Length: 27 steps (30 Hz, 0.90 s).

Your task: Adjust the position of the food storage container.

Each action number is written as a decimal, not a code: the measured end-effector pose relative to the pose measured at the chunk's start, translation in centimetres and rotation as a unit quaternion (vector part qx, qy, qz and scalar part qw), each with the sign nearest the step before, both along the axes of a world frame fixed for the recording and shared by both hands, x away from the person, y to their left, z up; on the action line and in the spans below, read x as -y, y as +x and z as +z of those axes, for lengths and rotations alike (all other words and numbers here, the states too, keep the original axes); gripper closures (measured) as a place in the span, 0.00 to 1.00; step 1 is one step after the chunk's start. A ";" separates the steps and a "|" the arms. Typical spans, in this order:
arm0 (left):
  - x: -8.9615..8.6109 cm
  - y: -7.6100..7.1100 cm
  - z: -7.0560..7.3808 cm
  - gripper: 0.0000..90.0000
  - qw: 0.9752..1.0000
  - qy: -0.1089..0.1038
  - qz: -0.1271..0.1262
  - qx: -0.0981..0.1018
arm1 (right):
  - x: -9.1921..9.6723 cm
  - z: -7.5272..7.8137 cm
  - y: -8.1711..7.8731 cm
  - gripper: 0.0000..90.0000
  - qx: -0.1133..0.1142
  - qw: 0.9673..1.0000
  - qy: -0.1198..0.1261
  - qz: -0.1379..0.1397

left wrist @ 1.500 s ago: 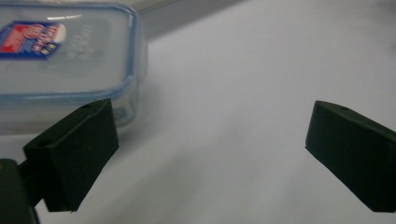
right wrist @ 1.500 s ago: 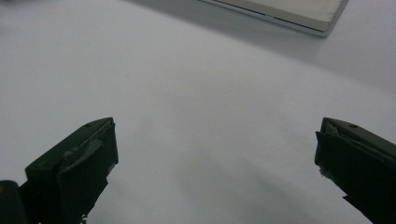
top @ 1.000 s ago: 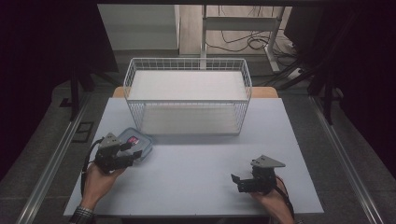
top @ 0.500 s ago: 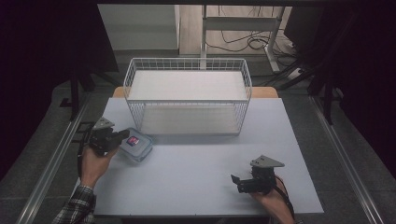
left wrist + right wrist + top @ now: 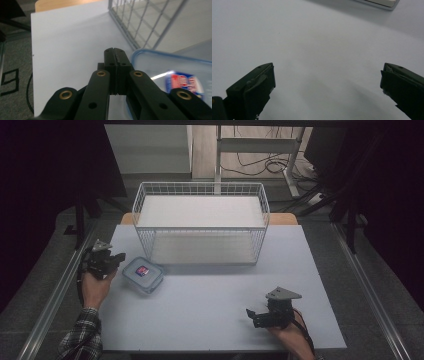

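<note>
Since the picture of a second ago, the left gripper (image 5: 116, 259) has been drawn off the container (image 5: 143, 274) toward the left edge of the tabletop (image 5: 210, 305), and its jaws have just been closing; they are now seen pressed together with nothing between them. The container appears released, so that step is judged done. It is left lying flat on the tabletop just to the right of that gripper, in front of the wire basket's (image 5: 200, 222) left corner. Farther right, well apart, the right gripper (image 5: 256, 317) is held wide open, empty.
</note>
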<state>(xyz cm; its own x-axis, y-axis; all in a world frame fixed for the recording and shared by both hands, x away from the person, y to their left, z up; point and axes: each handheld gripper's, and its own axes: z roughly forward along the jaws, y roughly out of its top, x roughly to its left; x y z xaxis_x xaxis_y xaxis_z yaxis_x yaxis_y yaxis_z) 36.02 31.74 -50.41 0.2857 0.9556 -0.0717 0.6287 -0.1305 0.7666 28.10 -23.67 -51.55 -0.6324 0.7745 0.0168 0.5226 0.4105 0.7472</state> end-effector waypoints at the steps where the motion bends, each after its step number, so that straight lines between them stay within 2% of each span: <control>1: 0.0 0.1 -0.3 1.00 1.000 -0.001 -0.001 -0.004 | 0.0 0.0 0.0 0.00 0.000 1.000 -0.001 0.001; 4: 0.4 0.2 -1.3 1.00 1.000 0.000 -0.010 -0.019 | 0.0 -0.1 0.0 0.00 -0.001 1.000 -0.002 0.001; 6: 0.6 0.1 -1.6 1.00 1.000 0.004 -0.007 -0.019 | 0.0 -0.1 0.0 0.00 -0.002 1.000 -0.003 0.000; 7: 0.5 -0.2 -1.6 1.00 1.000 -0.011 -0.010 -0.019 | 0.0 -0.1 0.0 0.00 -0.002 1.000 -0.003 0.001; 13: 1.2 -1.0 -1.7 1.00 0.999 -0.018 -0.022 -0.018 | -0.1 -0.1 0.0 0.00 -0.005 1.000 -0.002 0.004; 21: 4.1 -2.5 -1.8 1.00 0.998 -0.012 -0.055 -0.018 | -0.1 -0.1 0.0 0.00 -0.003 1.000 -0.004 0.010; 27: 5.9 -3.1 -1.7 1.00 0.997 -0.007 -0.070 -0.018 | 0.1 -0.1 0.0 0.00 0.001 1.000 -0.001 0.014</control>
